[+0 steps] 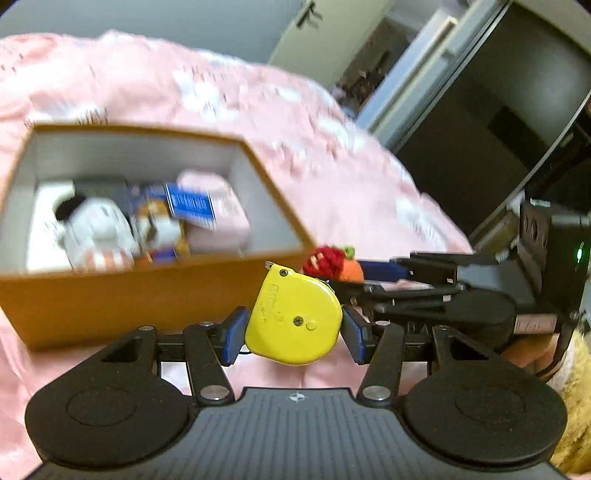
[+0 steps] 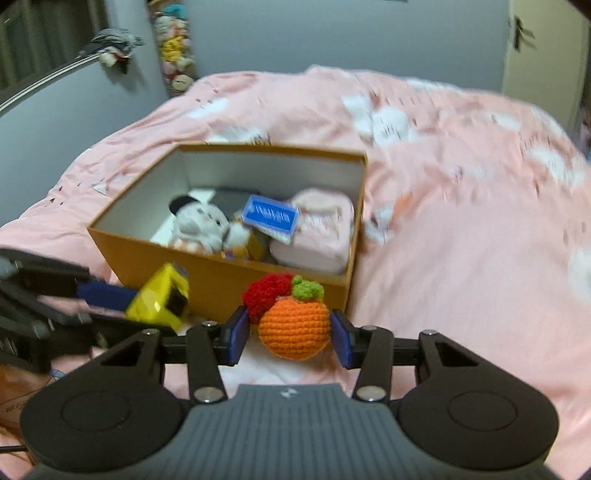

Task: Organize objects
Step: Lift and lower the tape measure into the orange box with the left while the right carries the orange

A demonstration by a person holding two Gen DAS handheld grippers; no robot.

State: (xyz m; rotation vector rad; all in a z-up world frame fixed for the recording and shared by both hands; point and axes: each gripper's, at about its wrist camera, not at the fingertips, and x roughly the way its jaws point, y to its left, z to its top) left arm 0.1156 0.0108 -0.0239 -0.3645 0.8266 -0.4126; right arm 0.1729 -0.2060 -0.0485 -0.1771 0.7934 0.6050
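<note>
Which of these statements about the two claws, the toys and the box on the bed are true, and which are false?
1. The left claw grips a yellow tape measure. True.
2. The right claw is empty. False: it holds an orange crocheted fruit with a green top.
3. The cardboard box has its lid on. False: it is open, with a white soft toy inside.
4. The box sits on a pink bedspread. True.
5. A blue card lies outside the box. False: it is inside.

A pink bedspread (image 2: 461,206) covers the bed; plush toys (image 2: 175,48) hang by the grey wall (image 2: 332,33).
</note>
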